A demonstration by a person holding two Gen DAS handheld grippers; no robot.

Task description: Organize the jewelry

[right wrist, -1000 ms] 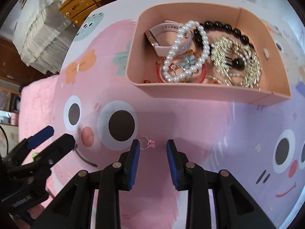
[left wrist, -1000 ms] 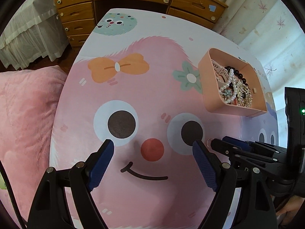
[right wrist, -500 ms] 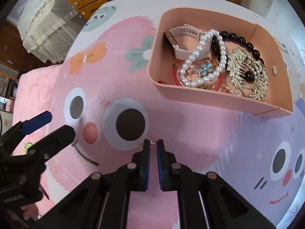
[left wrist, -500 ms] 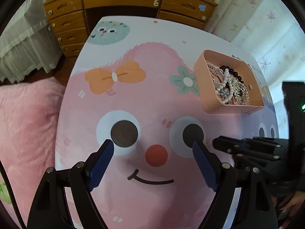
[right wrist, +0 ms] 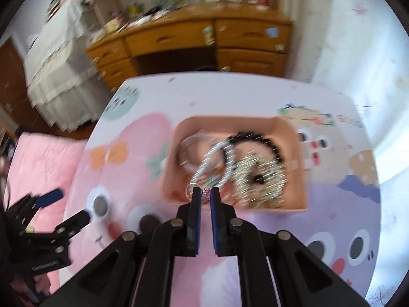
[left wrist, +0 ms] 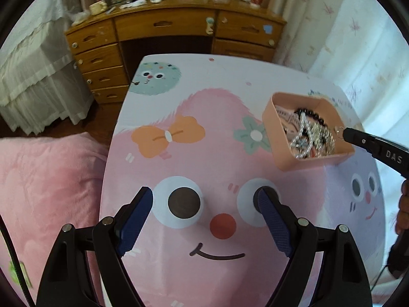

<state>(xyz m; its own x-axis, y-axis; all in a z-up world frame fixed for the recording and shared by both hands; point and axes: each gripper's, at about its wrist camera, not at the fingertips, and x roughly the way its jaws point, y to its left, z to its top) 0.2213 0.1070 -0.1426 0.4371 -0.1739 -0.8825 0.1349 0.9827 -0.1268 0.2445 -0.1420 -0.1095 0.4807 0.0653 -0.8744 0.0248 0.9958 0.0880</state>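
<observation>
Right wrist view: the right tongs are closed on a small silver finger ring with a pink stone, pinched at the very tips with its band poking out to the left of them. It hangs above the near wall of the open peach-pink rectangular box, just ahead of the tongs on the cartoon-printed table. The ring looks very light, hard and smooth, so it could twist or slip from so small a pinch; a hold across the band near the stone seems the safest place. It is unlikely to break if dropped from low, but it would roll.

Below and ahead of the tongs the box already holds a white pearl bracelet, a black bead bracelet, a glittery gold hair comb and a pale watch strap, piled loosely; they leave little bare floor, so the ring would likely land on top of them. The view is blurred.

The left tongs stand wide apart with nothing between them, well to the left of the right tongs, over the table. Nothing bars the way into the box.
</observation>
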